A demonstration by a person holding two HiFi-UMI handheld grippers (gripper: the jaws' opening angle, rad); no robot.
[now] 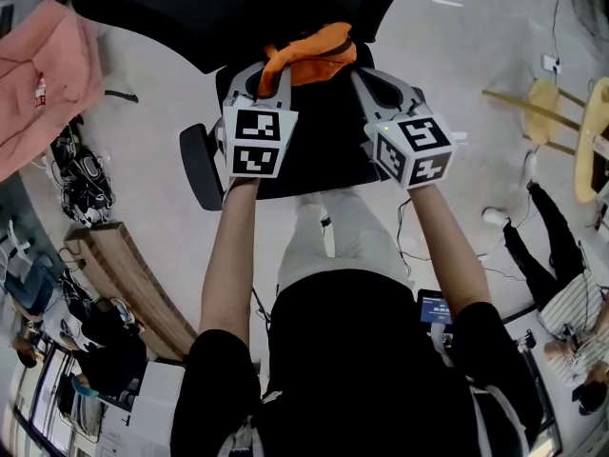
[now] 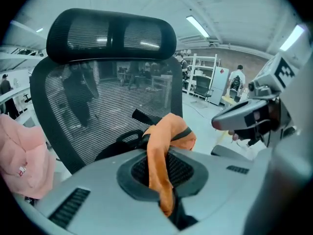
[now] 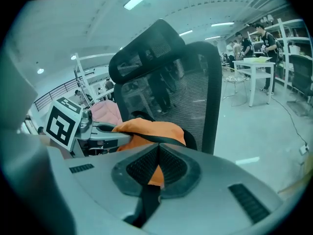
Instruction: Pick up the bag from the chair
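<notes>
An orange bag (image 1: 309,57) with black straps hangs above the seat of a black mesh office chair (image 1: 314,150), held between both grippers. My left gripper (image 1: 269,76) is shut on an orange fold of the bag (image 2: 157,173), which runs down between its jaws. My right gripper (image 1: 366,76) is shut on the bag's other side, with orange cloth and a black strap (image 3: 149,190) pinched in its jaws. In the right gripper view the bag (image 3: 151,131) bulges just past the jaws, in front of the chair's backrest (image 3: 195,87). The chair's headrest (image 2: 112,35) rises behind the bag.
A pink garment (image 1: 43,74) hangs at the left. A wooden bench (image 1: 124,284) and clutter lie on the floor at lower left. A wooden stool (image 1: 561,122) and a seated person (image 1: 561,284) are at the right. Shelves and a white table (image 3: 257,67) stand far behind.
</notes>
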